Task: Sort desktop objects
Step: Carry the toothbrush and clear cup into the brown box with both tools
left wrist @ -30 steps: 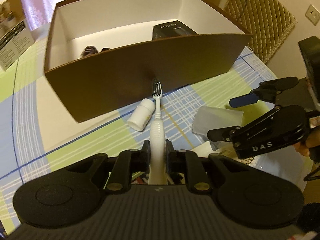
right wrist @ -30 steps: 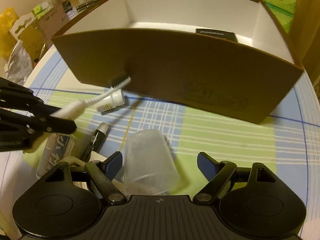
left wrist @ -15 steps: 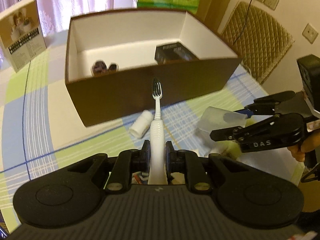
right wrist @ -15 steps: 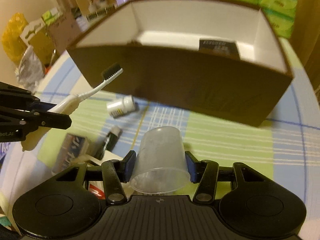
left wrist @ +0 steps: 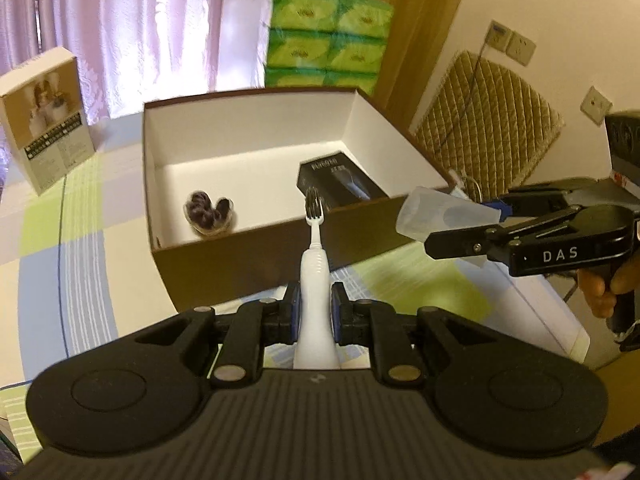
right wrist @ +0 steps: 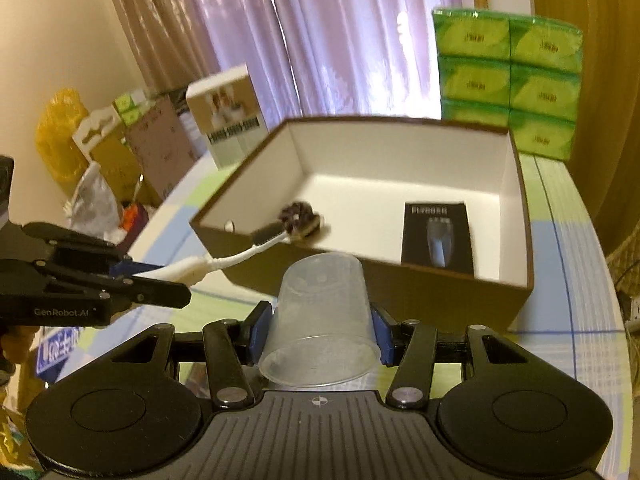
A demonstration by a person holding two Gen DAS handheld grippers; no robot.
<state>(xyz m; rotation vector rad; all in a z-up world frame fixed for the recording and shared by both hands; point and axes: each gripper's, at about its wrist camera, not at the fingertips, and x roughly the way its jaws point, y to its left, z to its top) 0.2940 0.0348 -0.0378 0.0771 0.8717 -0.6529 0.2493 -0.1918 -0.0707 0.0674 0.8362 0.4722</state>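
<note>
Both tools have lifted off the tabletop toward the brown box (left wrist: pixel 280 256): the left tool (left wrist: pixel 314 316) clenches the toothbrush (left wrist: pixel 314 264) by its thick, stiff handle, head over the rim; the right tool (right wrist: pixel 318 334) squeezes the light, crushable plastic cup (right wrist: pixel 320 320) just short of the box

The box (left wrist: pixel 256 236) is brown outside and white inside. Beside it, the cloth (left wrist: pixel 60 240) has green, blue and white squares. Behind the box are green packs (left wrist: pixel 324 36) and a purple curtain (left wrist: pixel 120 28).
</note>
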